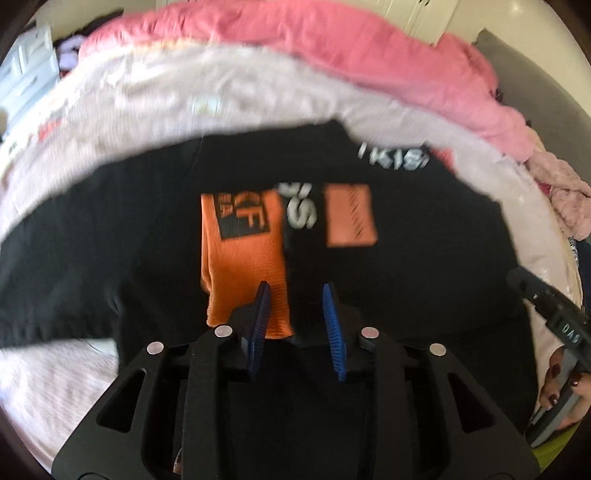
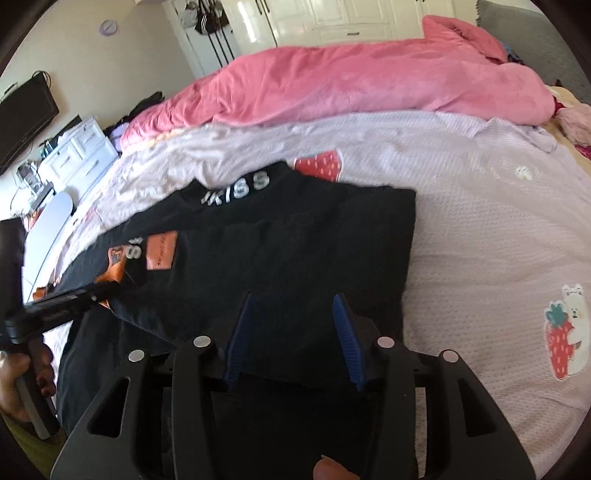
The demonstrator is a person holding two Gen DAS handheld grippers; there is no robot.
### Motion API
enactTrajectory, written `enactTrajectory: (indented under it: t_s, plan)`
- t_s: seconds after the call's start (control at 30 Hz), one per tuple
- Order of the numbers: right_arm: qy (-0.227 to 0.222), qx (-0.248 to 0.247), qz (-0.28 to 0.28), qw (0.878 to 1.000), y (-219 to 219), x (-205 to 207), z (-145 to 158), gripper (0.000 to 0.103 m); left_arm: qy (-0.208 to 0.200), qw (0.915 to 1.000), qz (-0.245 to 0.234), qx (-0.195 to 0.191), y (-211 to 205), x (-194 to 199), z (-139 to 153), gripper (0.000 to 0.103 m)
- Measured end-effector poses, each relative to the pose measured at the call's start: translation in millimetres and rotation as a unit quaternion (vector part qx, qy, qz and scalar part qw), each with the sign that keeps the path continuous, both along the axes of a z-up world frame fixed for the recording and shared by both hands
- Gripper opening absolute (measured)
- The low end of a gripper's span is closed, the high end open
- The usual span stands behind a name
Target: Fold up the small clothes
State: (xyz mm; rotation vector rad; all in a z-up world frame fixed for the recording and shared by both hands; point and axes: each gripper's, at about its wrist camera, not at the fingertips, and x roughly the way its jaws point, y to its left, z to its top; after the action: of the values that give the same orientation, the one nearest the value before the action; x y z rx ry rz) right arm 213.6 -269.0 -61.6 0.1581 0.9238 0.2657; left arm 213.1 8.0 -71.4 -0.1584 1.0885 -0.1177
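A big bed [image 2: 461,221] has a pale sheet with strawberry pictures. A fluffy pink blanket [image 2: 351,77] lies along its far side. White cupboard doors [image 2: 332,18] shine behind. A round clock [image 2: 108,27] hangs on the wall.

The black shirt [image 2: 280,251] lies flat across the near side of the bed [image 2: 480,236], so nothing on it rises into a gripper's path. To its right the pale bedspread is bare and flat out toward the right edge, open room for a pass. Along the far side a bunched pink duvet [image 2: 369,85] forms a long raised ridge that blocks reach beyond it. At the far right corner a small heap of pink fabric [image 2: 576,125] sits. The left gripper [image 2: 79,291] hovers over the shirt's left part, crowding that side.
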Motion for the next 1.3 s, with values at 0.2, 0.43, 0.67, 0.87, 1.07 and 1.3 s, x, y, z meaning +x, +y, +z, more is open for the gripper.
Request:
enactTrajectory:
  t_s: [0.2,0.43,0.67,0.87,1.07,1.3]
  plan:
    - [0.056,-0.023,-0.016,0.998,-3.1,11.0,-27.5,0.045,-0.003,0.9985,0.010,-0.054,17.6,-3.2,-10.0,0.021]
    - [0.042,-0.029,-0.006,0.999,1.3,5.7,-20.6,0.055,-0.016,0.9979,0.012,-0.062,18.5,-14.3,0.6,0.022]
    - [0.026,-0.036,-0.003,0.999,4.2,2.7,-11.0,0.065,-0.027,0.9973,0.009,-0.067,17.6,-26.2,13.8,0.039]
    - [0.013,-0.033,-0.002,0.999,8.6,-3.4,-0.3,0.075,-0.030,0.9972,0.014,-0.067,21.0,-33.1,17.7,0.057]
    - [-0.004,-0.026,0.008,1.000,19.5,-9.4,10.5,0.083,-0.044,0.9974,0.029,-0.049,29.5,-42.0,26.1,0.077]
    - [-0.026,-0.031,0.013,0.999,35.6,-16.9,20.3,0.096,-0.047,0.9967,0.044,-0.050,44.9,-51.2,32.1,0.092]
